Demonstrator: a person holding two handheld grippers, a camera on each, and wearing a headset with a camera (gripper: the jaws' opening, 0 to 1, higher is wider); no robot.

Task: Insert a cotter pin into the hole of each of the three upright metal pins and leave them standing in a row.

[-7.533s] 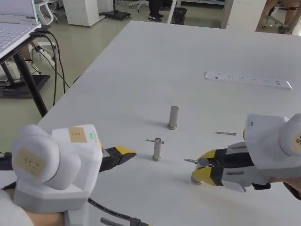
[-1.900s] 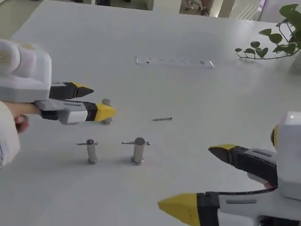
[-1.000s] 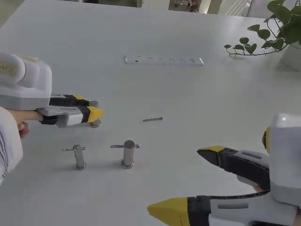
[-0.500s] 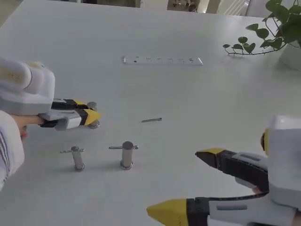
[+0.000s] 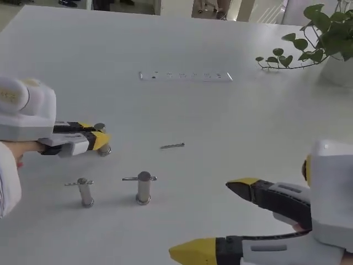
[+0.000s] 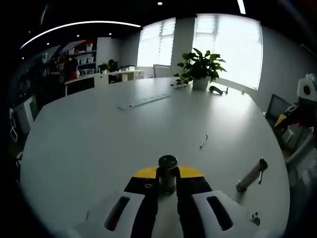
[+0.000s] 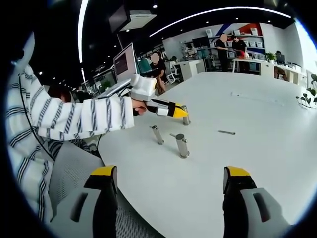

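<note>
the counter (image 5: pixel 248 121) carries three metal pins (image 5: pixel 84 191) (image 5: pixel 143 187) (image 5: pixel 104 149), two cotter pins (image 5: pixel 74 183) (image 5: pixel 131 178) set in them, one loose cotter pin (image 5: pixel 172 146), one power strip (image 5: pixel 185 76) and one plant (image 5: pixel 314 27); there are two tools (image 5: pixel 102 138) (image 5: pixel 205 219).

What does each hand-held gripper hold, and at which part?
The left hand-held gripper clamps a metal pin on its shaft, below the top; the right hand-held gripper is open, empty.

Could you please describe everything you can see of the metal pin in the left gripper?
The metal pin is a grey cylinder with a flat round top and a wider foot. It stands upright on the white table, clamped between the yellow-tipped jaws of the left gripper. Its exposed top carries no cotter pin.
</note>
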